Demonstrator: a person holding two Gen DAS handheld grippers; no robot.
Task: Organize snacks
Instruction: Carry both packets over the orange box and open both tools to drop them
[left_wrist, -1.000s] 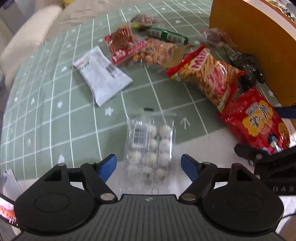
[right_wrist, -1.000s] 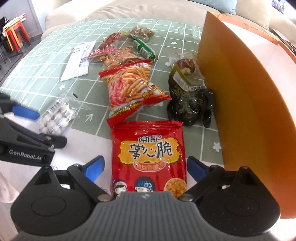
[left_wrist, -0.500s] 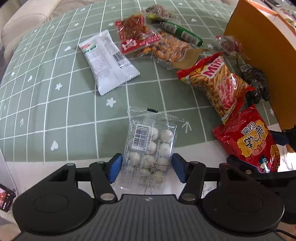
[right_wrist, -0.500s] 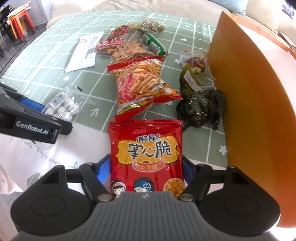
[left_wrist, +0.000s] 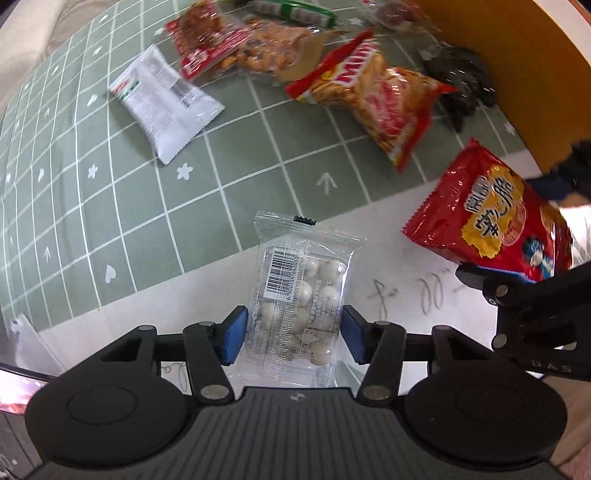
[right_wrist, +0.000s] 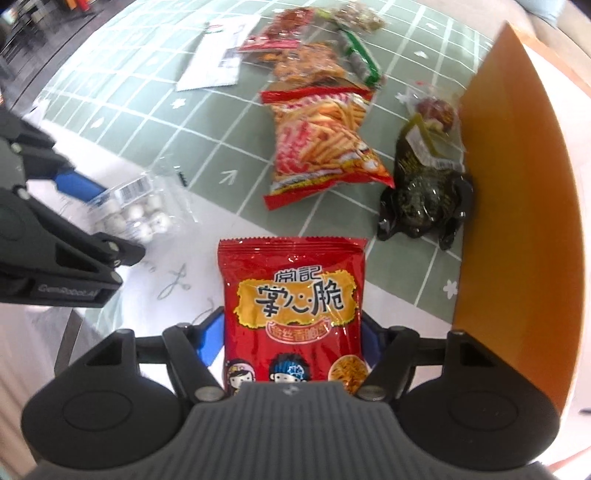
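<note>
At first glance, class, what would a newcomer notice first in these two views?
The red crisp packet stands out, gripped at its lower end by the closing right gripper. Beside it, the left gripper closes on a clear bag of white balls. Behind them, loose snacks lie on the green grid mat, with an orange box at the right.

A green grid-patterned mat (left_wrist: 110, 192) covers the white, scribbled-on tabletop (left_wrist: 406, 295).
</note>
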